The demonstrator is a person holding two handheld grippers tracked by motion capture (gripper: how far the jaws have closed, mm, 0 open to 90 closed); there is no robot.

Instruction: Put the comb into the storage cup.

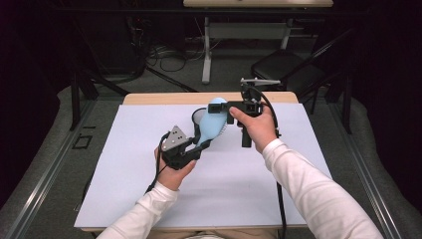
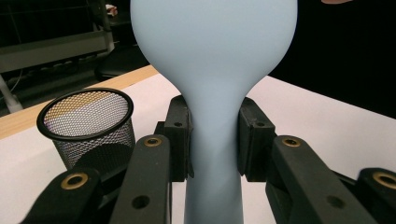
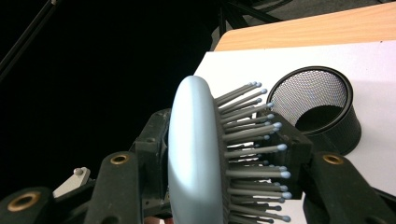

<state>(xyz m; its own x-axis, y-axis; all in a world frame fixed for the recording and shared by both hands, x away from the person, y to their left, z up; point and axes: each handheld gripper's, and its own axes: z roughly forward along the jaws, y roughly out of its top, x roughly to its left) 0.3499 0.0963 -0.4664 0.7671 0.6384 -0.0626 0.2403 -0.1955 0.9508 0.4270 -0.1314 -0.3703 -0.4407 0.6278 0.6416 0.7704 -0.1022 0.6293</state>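
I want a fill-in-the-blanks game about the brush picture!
1. The left tongs squeeze the light blue hairbrush by its ____.
2. The right tongs are shut on the brush's head, one pad on its smooth back and the other against its ____.
3. The black mesh cup stands on the ____ table cover.

Missing words: handle; bristles; white
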